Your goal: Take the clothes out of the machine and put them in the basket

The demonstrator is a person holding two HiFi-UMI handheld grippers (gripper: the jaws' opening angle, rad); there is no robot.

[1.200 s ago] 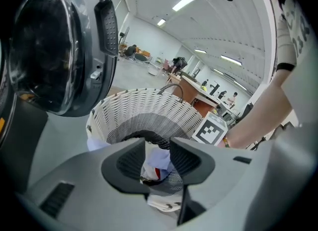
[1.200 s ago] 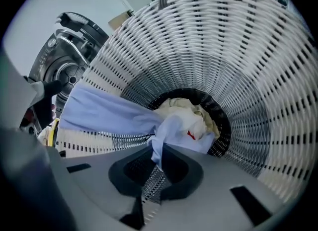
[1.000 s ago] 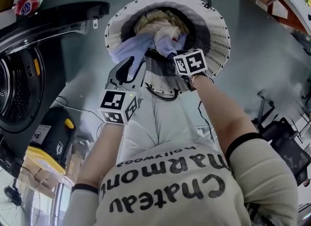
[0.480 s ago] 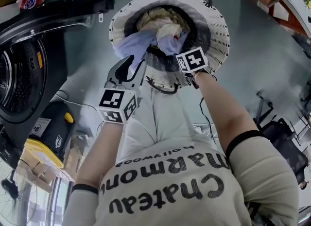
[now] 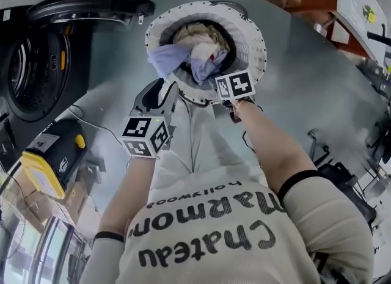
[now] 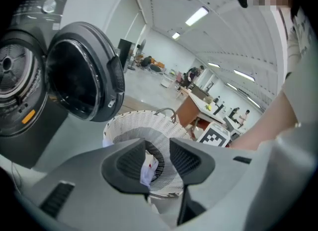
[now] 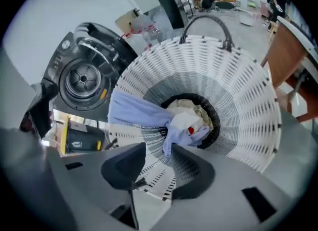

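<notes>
Perforated white plastic basket (image 5: 254,40) holds soft matt cloth clothes (image 5: 168,57); machine (image 5: 36,75) glossy.

Lavender and cream clothes (image 5: 192,52) in white basket (image 5: 252,37) near open-doored machine (image 5: 38,76).

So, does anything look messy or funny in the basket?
A little. The light blue garment is not tucked down inside the white laundry basket. One end sprawls up the wall to the rim on the washing machine side, while the beige clothes sit at the bottom. Nothing looks spilled or broken.
</notes>
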